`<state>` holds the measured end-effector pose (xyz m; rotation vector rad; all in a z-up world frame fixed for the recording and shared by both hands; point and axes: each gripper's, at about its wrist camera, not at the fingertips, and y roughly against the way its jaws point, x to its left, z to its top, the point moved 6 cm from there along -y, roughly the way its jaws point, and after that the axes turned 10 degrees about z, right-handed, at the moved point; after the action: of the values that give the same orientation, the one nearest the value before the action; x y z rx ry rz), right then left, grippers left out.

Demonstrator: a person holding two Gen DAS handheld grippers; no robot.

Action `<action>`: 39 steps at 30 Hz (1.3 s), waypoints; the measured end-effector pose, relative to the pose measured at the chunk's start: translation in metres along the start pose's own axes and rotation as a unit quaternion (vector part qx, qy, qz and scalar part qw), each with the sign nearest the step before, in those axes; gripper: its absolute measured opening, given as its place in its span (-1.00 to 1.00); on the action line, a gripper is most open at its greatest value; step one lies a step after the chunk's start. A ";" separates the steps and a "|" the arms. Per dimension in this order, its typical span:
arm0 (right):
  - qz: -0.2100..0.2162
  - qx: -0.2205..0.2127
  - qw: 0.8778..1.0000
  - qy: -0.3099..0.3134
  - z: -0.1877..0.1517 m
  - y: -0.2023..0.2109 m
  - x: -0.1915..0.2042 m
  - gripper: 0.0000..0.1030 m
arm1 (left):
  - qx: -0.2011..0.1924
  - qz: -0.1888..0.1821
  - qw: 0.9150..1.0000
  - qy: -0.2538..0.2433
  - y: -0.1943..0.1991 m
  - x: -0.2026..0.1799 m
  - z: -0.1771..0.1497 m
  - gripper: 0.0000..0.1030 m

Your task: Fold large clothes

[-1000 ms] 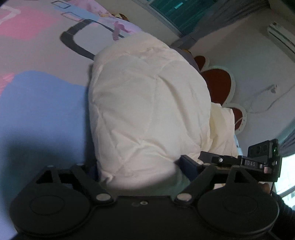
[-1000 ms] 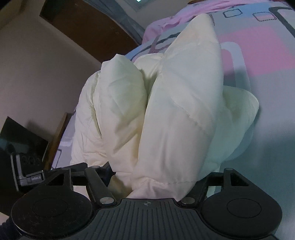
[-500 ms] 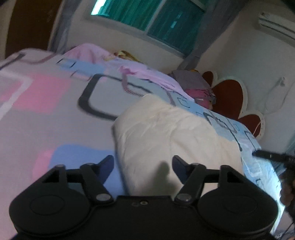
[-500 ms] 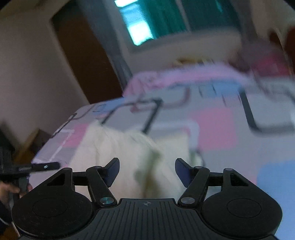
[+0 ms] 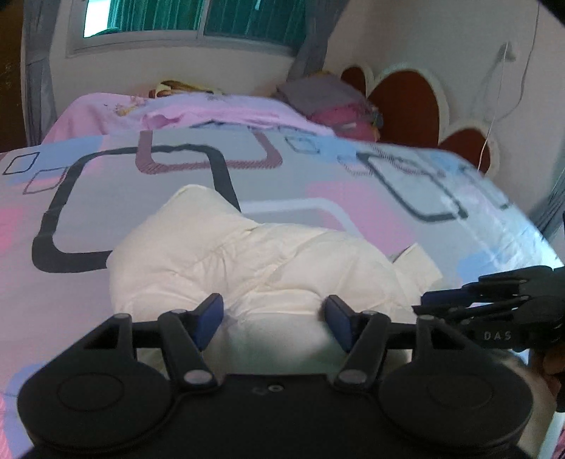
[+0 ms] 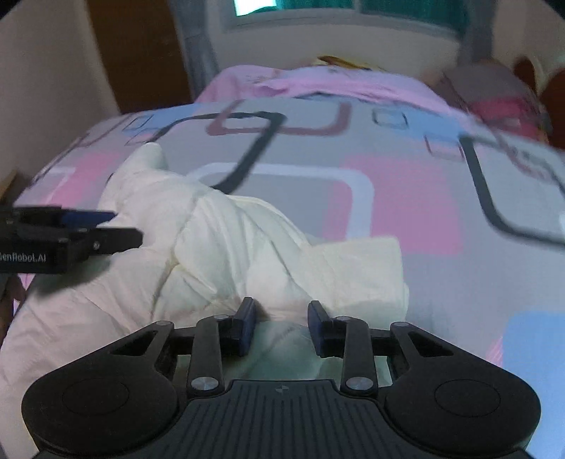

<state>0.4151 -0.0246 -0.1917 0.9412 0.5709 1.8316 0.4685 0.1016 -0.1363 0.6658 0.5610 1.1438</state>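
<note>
A cream quilted jacket lies bunched on the patterned bed sheet. My left gripper hovers over its near edge, fingers well apart, nothing pinched between the blue pads. In the right wrist view the same jacket spreads to the left and ahead. My right gripper hangs just above a fold; its jaws are closing, with cloth showing in the narrow gap but no pad pressing on it. Each gripper shows in the other's view: the right gripper at the right edge, the left gripper at the left edge.
A pink blanket and stacked pillows lie at the far end of the bed. A heart-shaped red headboard stands at the right. A window is behind, and a brown door at the far left.
The jacket filled both views, bulging between wide jaws; now it lies lower and farther off. Both cameras have pulled back and tilted up. Both jaws have narrowed, the right more.
</note>
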 end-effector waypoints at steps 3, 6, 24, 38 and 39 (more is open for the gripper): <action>0.004 -0.007 1.000 -0.020 0.000 0.003 -0.006 -0.38 | 0.007 0.015 1.000 -0.023 -0.004 -0.004 -0.003 0.22; 0.005 -0.011 1.000 -0.025 0.004 0.009 -0.005 -0.37 | 0.005 0.027 0.999 -0.037 -0.002 -0.008 -0.005 0.22; 0.027 -0.037 0.997 0.063 -0.052 0.114 0.057 0.12 | -0.039 0.071 0.996 -0.035 0.119 -0.053 -0.078 0.23; 0.049 0.002 0.997 0.053 -0.106 0.094 0.041 -0.02 | -0.019 0.128 0.989 -0.071 0.130 -0.076 -0.124 0.26; 0.045 -0.001 0.997 0.058 -0.104 0.099 0.042 -0.01 | -0.019 0.128 0.989 -0.070 0.133 -0.076 -0.123 0.27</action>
<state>0.2675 -0.0264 -0.1669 0.8765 0.6056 1.9765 0.2732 0.0880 -0.1182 0.7941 0.3391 1.3324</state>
